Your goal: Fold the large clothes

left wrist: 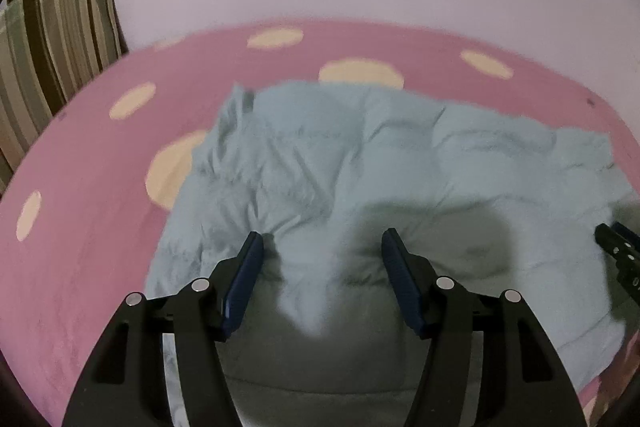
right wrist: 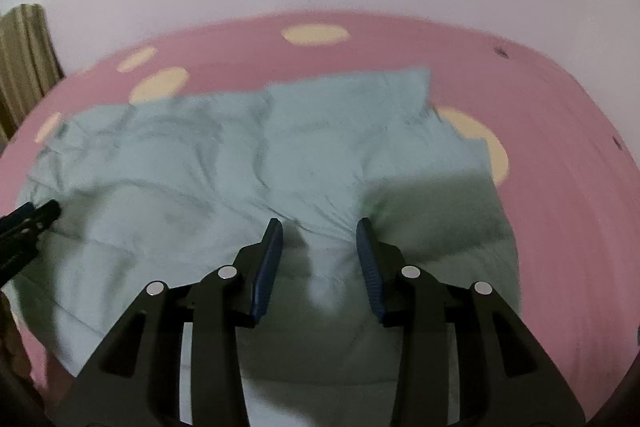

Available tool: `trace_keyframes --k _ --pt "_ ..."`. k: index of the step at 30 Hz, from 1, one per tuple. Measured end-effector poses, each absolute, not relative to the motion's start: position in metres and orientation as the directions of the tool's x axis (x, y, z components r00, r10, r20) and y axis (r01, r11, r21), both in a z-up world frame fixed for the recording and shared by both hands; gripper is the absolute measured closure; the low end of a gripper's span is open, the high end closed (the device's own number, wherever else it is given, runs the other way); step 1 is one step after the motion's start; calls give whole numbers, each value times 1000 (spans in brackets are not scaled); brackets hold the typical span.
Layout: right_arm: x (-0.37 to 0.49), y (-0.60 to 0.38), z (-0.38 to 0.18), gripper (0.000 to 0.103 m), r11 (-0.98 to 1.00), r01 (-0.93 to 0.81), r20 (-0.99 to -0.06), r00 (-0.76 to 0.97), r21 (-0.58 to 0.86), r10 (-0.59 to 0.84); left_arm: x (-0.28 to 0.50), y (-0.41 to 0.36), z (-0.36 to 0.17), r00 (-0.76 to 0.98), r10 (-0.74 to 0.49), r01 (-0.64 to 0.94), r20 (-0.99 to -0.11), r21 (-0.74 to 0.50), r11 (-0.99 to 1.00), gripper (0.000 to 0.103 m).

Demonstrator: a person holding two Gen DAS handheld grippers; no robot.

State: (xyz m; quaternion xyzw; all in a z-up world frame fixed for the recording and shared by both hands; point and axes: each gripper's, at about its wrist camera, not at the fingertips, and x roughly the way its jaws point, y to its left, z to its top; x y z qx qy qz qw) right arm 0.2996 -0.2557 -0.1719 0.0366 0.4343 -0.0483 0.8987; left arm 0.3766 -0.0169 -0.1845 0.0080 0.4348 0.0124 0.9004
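Both grippers hang over the cloth with jaws parted. My left gripper has its blue pads spread wide, a raised ridge of the light blue garment standing loose between them, unpinched. My right gripper is released too, narrower, with a fold between the pads that neither pad presses. That garment lies crumpled across the middle of the pink spotted bedsheet, reaching toward its near edge. Striped fabric sits beyond the sheet's far left corner.
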Motion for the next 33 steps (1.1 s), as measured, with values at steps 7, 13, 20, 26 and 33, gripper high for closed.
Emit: trace_keyframes --k 7,13,20,26,33 --pt "292 -261 -170 63 993 103 -790 612 60 -16 375 -11 -181 606 20 1 -795 26 1000 41" --pt "253 -295 -141 41 985 159 -744 665 68 -56 337 41 -158 654 75 -133 -753 -16 991 28" --pt "233 -329 -160 32 973 196 -788 616 122 -26 307 86 -181 605 -29 -195 -796 -184 963 21" --pt "243 -329 -186 28 964 213 -820 573 162 11 317 80 -197 578 -171 -150 -798 -310 939 21" --pt "244 -328 -200 60 951 203 -822 563 232 80 327 74 -204 584 -239 -105 -775 -364 925 76"
